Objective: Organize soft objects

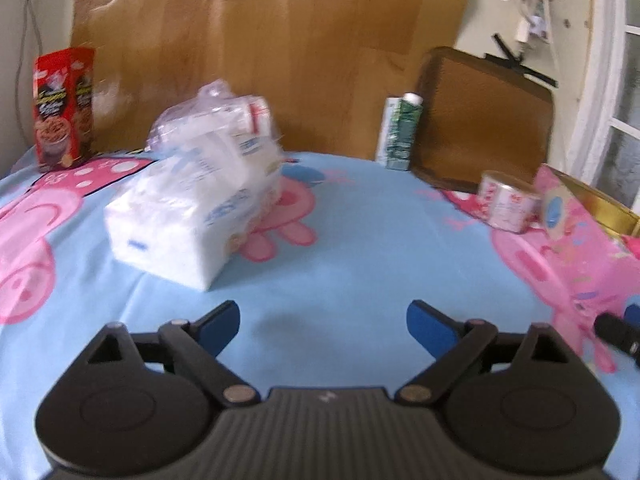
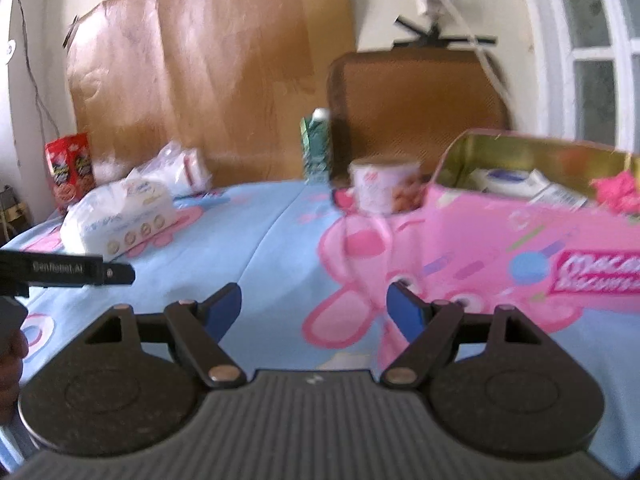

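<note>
Tissue pack (image 1: 182,226) left; pink box (image 2: 520,256) right; carton (image 1: 400,132) behind.

A bed covered by a light blue sheet (image 1: 352,248) printed with pink cartoon pigs carries everything. A white tissue pack (image 1: 180,216) lies on it at the left, a clear bag of white packets (image 1: 216,120) resting on its far end. A red snack box (image 1: 64,108) and a green-and-white carton (image 1: 400,132) stand at the far edge. A pink tin (image 2: 520,240) sits open at the right, with a small round tub (image 2: 384,188) beside it.
</note>
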Demonstrator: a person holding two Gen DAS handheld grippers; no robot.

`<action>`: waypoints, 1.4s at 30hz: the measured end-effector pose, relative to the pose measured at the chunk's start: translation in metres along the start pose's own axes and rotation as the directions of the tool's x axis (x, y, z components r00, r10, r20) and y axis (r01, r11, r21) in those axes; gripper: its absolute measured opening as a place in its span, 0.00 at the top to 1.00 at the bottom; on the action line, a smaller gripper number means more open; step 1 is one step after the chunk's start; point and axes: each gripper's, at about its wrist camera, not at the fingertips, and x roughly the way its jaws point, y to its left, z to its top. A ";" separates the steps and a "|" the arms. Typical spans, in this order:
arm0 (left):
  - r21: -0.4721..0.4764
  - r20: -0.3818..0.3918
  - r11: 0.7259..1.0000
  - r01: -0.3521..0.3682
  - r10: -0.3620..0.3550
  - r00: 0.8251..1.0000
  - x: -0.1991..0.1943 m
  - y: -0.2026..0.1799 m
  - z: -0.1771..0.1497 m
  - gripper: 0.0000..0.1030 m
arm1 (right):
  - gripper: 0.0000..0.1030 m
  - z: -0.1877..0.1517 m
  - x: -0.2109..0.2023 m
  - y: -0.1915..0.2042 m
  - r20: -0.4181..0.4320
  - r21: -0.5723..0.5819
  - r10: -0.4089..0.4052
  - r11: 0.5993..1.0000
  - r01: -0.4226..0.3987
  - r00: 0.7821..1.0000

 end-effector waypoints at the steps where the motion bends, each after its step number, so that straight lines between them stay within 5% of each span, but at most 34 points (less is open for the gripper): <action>1: 0.010 0.006 1.000 0.010 -0.010 1.000 -0.002 -0.007 0.001 0.04 | 0.20 0.003 -0.005 -0.004 0.019 0.007 -0.020 1.000 0.020 1.000; 12: 0.173 -0.001 0.972 0.158 -0.160 0.987 -0.028 -0.104 0.007 0.00 | 0.09 0.001 -0.064 -0.067 0.055 0.201 -0.200 0.962 0.185 0.978; 19: 0.250 0.003 0.948 0.197 -0.204 0.979 -0.044 -0.149 0.001 0.00 | 0.05 -0.012 -0.092 -0.086 0.080 0.314 -0.256 0.924 0.219 0.963; 42: 0.307 -0.011 0.942 0.136 -0.139 0.990 -0.086 -0.186 -0.023 0.00 | 0.04 -0.024 -0.125 -0.101 0.124 0.350 -0.163 0.930 0.111 0.979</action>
